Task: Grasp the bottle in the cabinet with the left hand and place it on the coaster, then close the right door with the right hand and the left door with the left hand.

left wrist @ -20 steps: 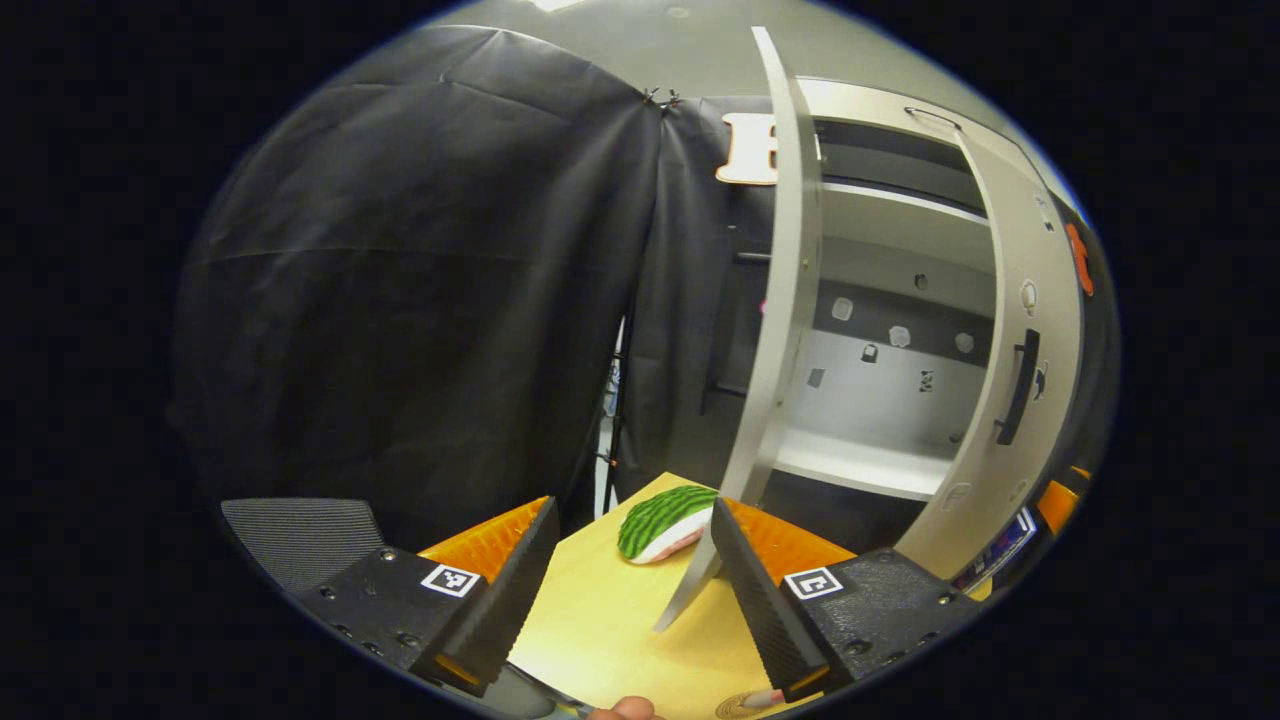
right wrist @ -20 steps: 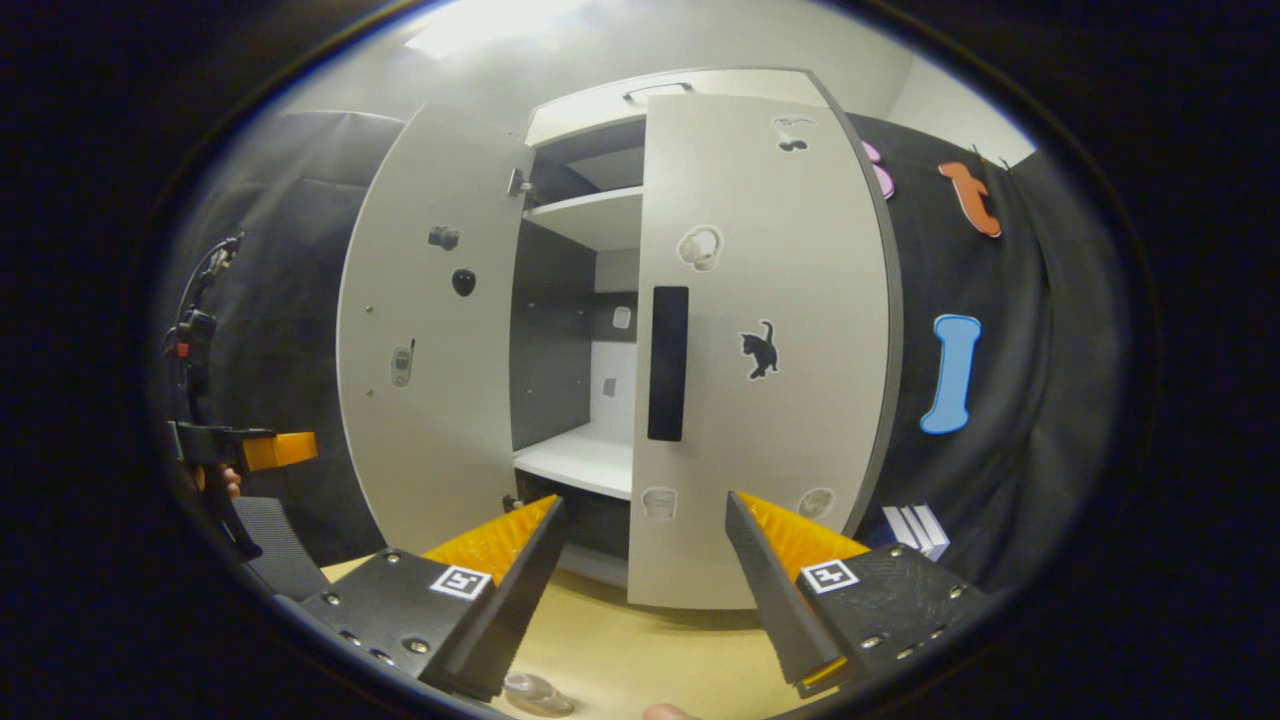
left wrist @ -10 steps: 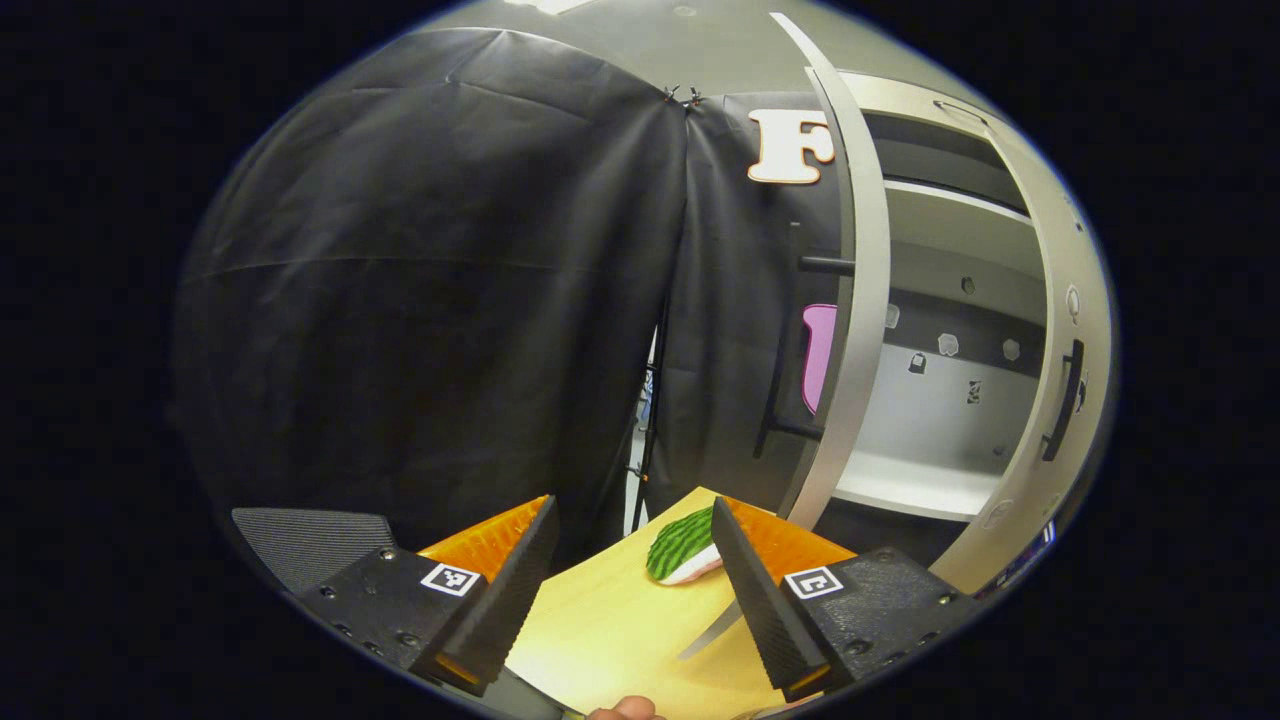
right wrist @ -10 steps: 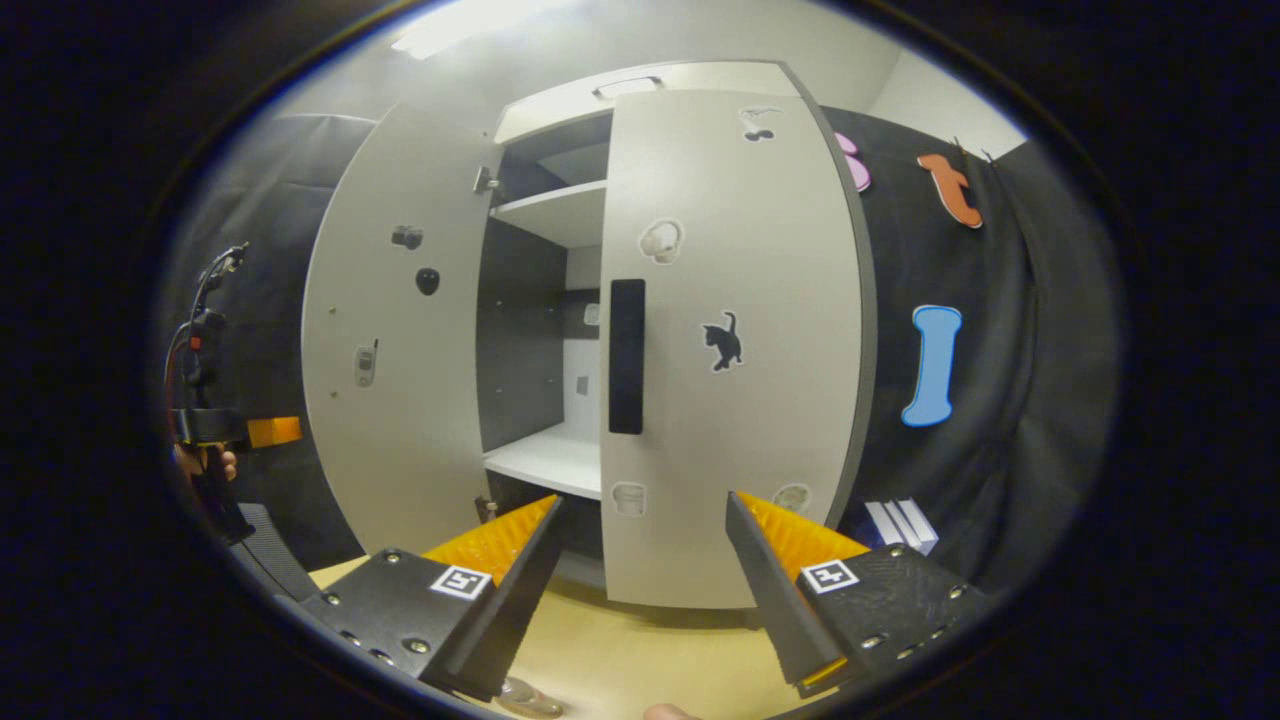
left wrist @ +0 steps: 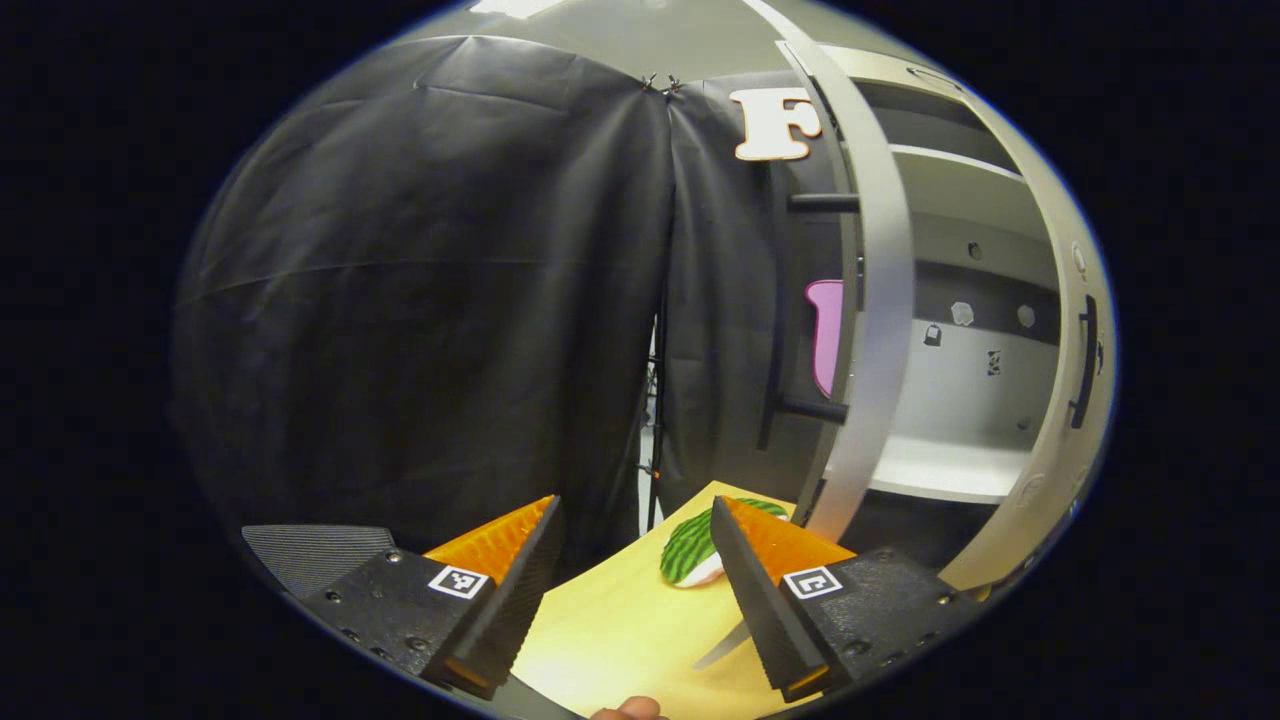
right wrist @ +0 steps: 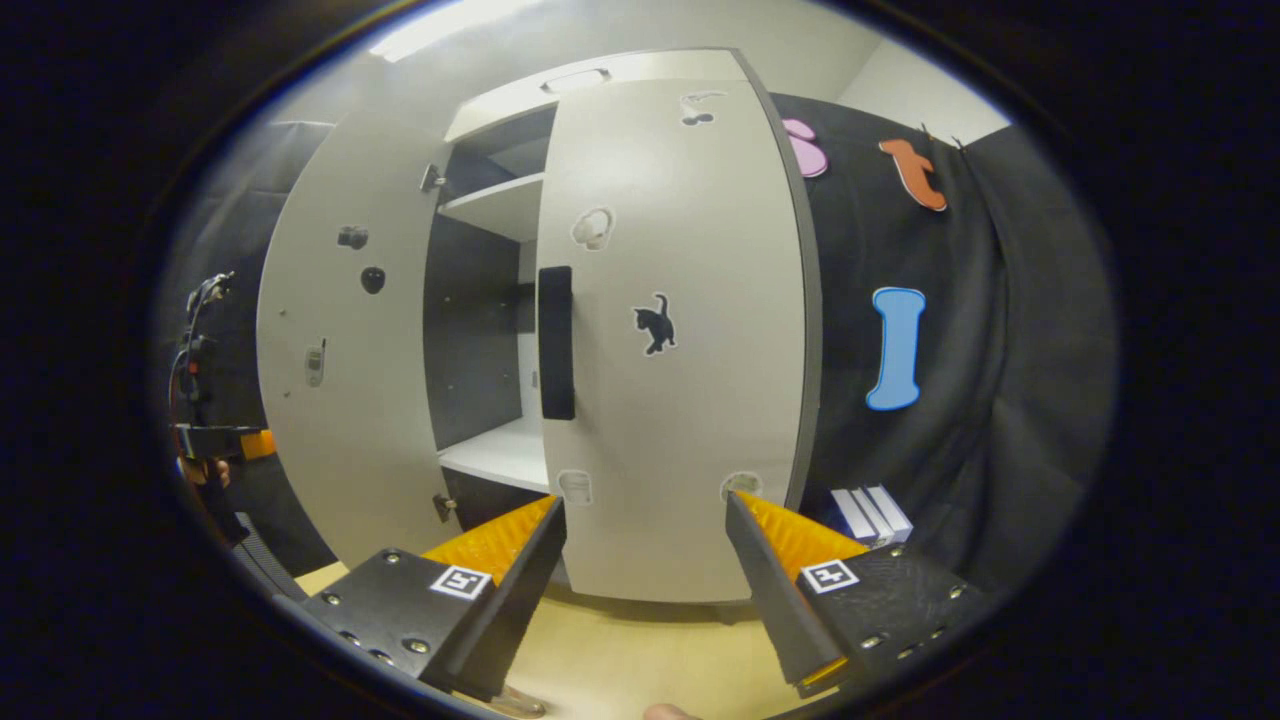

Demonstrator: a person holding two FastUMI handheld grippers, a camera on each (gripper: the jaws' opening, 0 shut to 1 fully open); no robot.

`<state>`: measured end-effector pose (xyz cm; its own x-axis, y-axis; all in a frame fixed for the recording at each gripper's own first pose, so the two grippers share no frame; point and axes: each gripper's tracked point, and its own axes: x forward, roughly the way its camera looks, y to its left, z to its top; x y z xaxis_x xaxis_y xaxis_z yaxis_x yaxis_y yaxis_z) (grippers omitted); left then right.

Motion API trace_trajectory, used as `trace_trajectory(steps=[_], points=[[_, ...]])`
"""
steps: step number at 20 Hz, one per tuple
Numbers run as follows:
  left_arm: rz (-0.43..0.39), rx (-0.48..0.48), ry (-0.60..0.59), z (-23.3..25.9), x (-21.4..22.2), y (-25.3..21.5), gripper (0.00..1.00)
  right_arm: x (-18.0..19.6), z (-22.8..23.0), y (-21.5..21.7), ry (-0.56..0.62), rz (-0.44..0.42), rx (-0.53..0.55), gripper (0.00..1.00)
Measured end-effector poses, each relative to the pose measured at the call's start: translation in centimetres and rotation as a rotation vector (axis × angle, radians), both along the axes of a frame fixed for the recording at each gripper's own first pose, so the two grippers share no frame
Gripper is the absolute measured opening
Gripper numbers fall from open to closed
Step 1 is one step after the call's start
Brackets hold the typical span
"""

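Observation:
My left gripper (left wrist: 630,590) is open and empty, low over the wooden table (left wrist: 620,630). Just right of it the cabinet's open left door (left wrist: 872,300) stands edge-on, with the black handle (left wrist: 818,203) on its outer face. Past the edge lie the white shelf (left wrist: 940,468) and the right door (left wrist: 1075,380). My right gripper (right wrist: 645,590) is open and empty, facing the right door (right wrist: 690,400) with its black handle (right wrist: 556,343); the door stands almost flush. The left door (right wrist: 320,400) is swung wide. A clear rounded thing (right wrist: 515,705) peeks at the bottom edge; I cannot tell what it is.
A watermelon-slice toy (left wrist: 695,548) lies on the table beside the left door's foot. White boxes (right wrist: 868,513) stand at the cabinet's right. The other gripper (right wrist: 215,440), held by a hand, is at the far left beyond the open door.
The left gripper has shifted to the outer side of the left door, whose edge now sits farther right in its view. The cabinet has drifted left in the right gripper view.

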<state>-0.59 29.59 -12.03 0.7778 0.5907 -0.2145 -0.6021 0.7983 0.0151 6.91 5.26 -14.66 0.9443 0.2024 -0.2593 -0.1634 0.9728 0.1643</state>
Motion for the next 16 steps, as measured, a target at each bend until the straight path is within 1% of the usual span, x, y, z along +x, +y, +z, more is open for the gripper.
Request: trace_trajectory(steps=[1,2,4,5,6,7,10,11,12,13,14,15,16], points=[[-0.014,0.003,-0.003,0.1,0.4,0.1,0.92,0.0,0.0,-0.2,0.000,-0.006,-0.001,0.97],[-0.040,0.001,-0.009,0.1,0.7,-0.1,0.88,0.0,0.0,-0.4,-0.001,-0.010,0.000,0.97],[-0.108,-0.011,-0.021,0.0,1.1,-0.7,0.86,0.0,-0.2,-0.5,0.003,-0.010,-0.001,0.97],[-0.142,-0.006,-0.020,0.1,1.3,-1.2,0.90,0.0,-0.3,-0.6,0.004,-0.009,-0.004,0.97],[-0.170,-0.002,-0.022,0.0,1.7,-1.5,0.85,0.0,-0.3,-0.6,0.005,-0.009,-0.005,0.97],[-0.201,-0.008,-0.020,0.0,1.9,-2.4,0.90,-0.1,-0.4,-0.6,0.007,-0.008,-0.006,0.97],[-0.316,-0.019,-0.038,0.0,3.4,-7.4,0.89,-0.1,-0.5,0.0,0.008,0.005,-0.004,0.97],[-0.356,-0.013,-0.041,0.1,4.2,-9.2,0.84,-0.2,-0.4,0.1,0.006,0.009,-0.002,0.97],[-0.400,-0.013,-0.039,0.0,5.0,-11.2,0.89,-0.2,-0.1,0.1,0.002,0.012,-0.001,0.94],[-0.446,-0.020,-0.035,0.0,5.8,-13.4,0.89,-0.3,0.2,-0.1,-0.006,0.009,-0.002,0.94],[-0.488,-0.026,-0.035,-0.2,6.7,-15.7,0.89,-0.4,0.6,-0.5,-0.013,0.000,-0.005,0.97],[-0.521,-0.027,-0.040,-0.2,7.5,-17.5,0.89,-0.6,0.9,-1.0,-0.018,-0.012,-0.006,0.97],[-0.554,-0.027,-0.041,-0.3,8.2,-19.1,0.84,-0.9,1.1,-1.5,-0.022,-0.027,-0.005,0.97]])
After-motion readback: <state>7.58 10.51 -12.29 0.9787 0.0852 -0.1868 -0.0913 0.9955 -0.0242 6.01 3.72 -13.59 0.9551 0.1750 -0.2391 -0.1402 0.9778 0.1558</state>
